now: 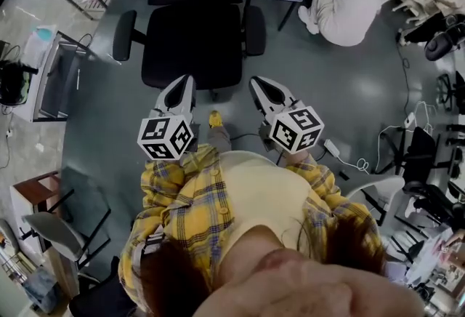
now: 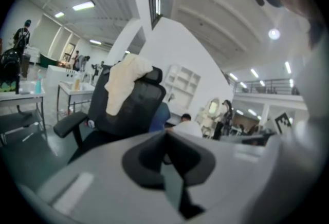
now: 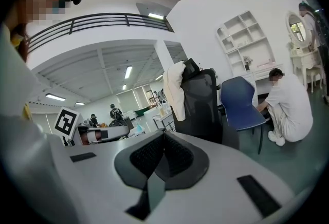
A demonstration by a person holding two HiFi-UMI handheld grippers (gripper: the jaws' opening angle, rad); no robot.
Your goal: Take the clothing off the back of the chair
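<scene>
Where limp cream clothing (image 2: 126,83) hangs, the chair (image 2: 138,109) is black mesh.

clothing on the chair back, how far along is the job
Done: nothing; the clothing still hangs over the back of the black chair. In hand: nothing; the left gripper and right gripper are shut and empty, facing the chair, short of it. Left: reach the clothing, grip it, lift it off.
</scene>
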